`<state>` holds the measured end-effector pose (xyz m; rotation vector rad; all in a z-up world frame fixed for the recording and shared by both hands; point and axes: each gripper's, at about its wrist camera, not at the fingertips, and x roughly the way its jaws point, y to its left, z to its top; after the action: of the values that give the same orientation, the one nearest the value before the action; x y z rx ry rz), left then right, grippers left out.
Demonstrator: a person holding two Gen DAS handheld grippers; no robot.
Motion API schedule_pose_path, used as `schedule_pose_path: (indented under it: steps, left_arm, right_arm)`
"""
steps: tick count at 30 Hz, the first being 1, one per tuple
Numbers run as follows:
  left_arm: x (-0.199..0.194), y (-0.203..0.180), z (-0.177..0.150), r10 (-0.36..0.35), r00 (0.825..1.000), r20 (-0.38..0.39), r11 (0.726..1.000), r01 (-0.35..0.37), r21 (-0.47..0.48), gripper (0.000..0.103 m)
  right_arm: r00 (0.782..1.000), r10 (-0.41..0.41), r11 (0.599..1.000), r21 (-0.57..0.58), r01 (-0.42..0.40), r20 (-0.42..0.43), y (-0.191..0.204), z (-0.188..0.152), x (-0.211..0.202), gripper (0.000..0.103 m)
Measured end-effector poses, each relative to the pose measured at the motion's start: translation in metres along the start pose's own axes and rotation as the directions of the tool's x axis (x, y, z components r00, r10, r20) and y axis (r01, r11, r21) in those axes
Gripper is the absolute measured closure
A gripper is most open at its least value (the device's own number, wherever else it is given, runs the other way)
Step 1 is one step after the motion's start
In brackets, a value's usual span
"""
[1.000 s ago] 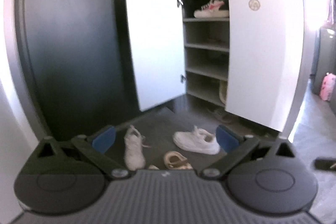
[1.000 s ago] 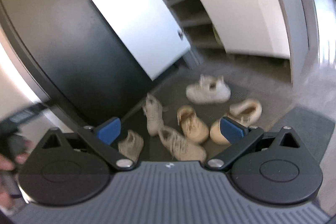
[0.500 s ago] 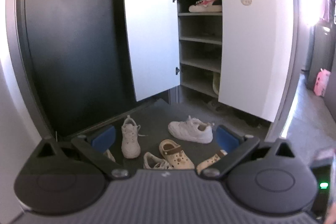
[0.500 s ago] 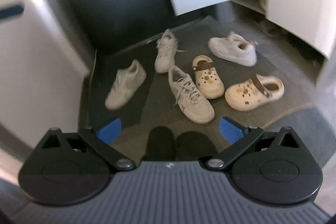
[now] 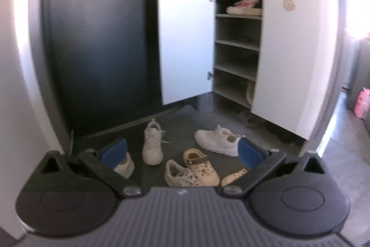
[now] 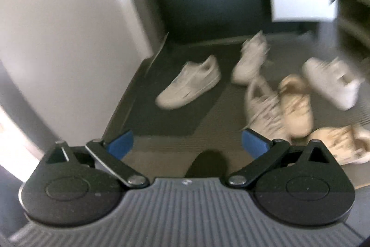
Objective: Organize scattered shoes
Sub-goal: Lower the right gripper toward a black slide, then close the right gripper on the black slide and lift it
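Six loose shoes lie scattered on a dark grey ribbed floor mat (image 5: 180, 129) in front of a tall shoe cabinet with two white doors (image 5: 293, 50) standing open, so the tidying looks barely begun. In the left wrist view, low in the middle of the frame, sit a white lace-up sneaker pointing away (image 5: 152, 142), a chunky white sneaker lying crosswise (image 5: 217, 141) to its right, a cream clog with a brown strap (image 5: 201, 167), a worn beige laced sneaker (image 5: 178, 174) touching the clog's left side, and the tip of a second cream clog (image 5: 233, 176) at lower right. The right wrist view, blurred, adds a flat off-white low-top sneaker (image 6: 189, 82) lying alone at centre, well apart from the cluster at right. Only one pink-and-white sneaker (image 5: 245, 5) shows on the cabinet's top shelf in the upper right; the grey shelves below it (image 5: 238, 43) look mostly bare, though a pale shoe may stand on the lowest one. The left gripper (image 5: 182, 151) has its blue-padded jaws spread wide with nothing between them. The right gripper (image 6: 187, 142) also shows wide jaws, just starting to close, empty, aimed down at the mat, with a dark rounded shape (image 6: 205, 163), possibly the person's foot, just below them. Every floor shoe remains to be lifted and shelved.
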<state>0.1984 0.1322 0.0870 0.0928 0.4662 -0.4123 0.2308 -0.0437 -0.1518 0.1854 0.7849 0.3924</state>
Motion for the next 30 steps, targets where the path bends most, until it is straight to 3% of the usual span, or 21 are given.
schedule_pose_path:
  steps: [3,8,12,14,16,19,22,25,27,29,30]
  left_arm:
    - [-0.006,0.012,0.001,0.010,1.000,0.003,0.998,-0.010,-0.057,0.000]
    - [-0.002,0.012,-0.007,0.051,0.998,-0.037,0.999,-0.052,-0.018,0.000]
    - [0.004,0.016,-0.007,0.041,0.997,-0.061,0.999,-0.042,-0.014,0.000]
    - [0.008,0.018,-0.005,0.039,0.996,-0.075,0.999,-0.041,-0.020,0.000]
    - [0.011,0.020,-0.005,0.040,0.996,-0.076,0.999,-0.042,-0.017,0.000]
    - [0.015,0.021,-0.004,0.055,0.996,-0.074,0.998,-0.055,-0.005,0.000]
    - [0.021,0.023,-0.005,0.087,0.993,-0.080,0.996,-0.087,0.009,0.000]
    - [0.025,0.024,-0.006,0.089,0.991,-0.095,0.996,-0.089,0.011,0.000]
    - [0.026,0.024,-0.006,0.083,0.992,-0.094,0.997,-0.082,0.010,0.000]
    - [0.025,0.023,-0.005,0.079,0.993,-0.089,0.997,-0.078,0.016,0.000]
    - [0.025,0.022,-0.005,0.079,0.993,-0.086,0.997,-0.077,0.020,0.000]
  right_arm:
    - [0.991,-0.007,0.999,-0.037,0.002,-0.134,-0.014,-0.017,0.043,0.025]
    - [0.964,0.038,0.996,-0.064,-0.057,-0.263,-0.020,-0.043,0.101,0.027]
    - [0.912,0.090,0.987,-0.088,-0.136,-0.401,-0.011,-0.066,0.147,0.028]
    - [0.877,0.068,0.970,-0.174,-0.170,-0.476,0.001,-0.078,0.169,0.029]
    - [0.858,0.013,0.941,-0.284,-0.184,-0.513,0.012,-0.084,0.185,0.029]
    - [0.845,-0.005,0.916,-0.341,-0.211,-0.535,0.020,-0.079,0.204,0.027]
    - [0.803,0.048,0.919,-0.289,-0.269,-0.594,0.024,-0.077,0.218,0.028]
    - [0.753,0.088,0.941,-0.193,-0.277,-0.653,0.021,-0.077,0.237,0.030]
    - [0.747,0.113,0.952,-0.145,-0.271,-0.655,0.021,-0.075,0.240,0.040]
    - [0.758,0.167,0.961,-0.067,-0.267,-0.631,0.019,-0.070,0.239,0.076]
    - [0.776,0.197,0.966,-0.016,-0.257,-0.599,0.017,-0.066,0.236,0.086]
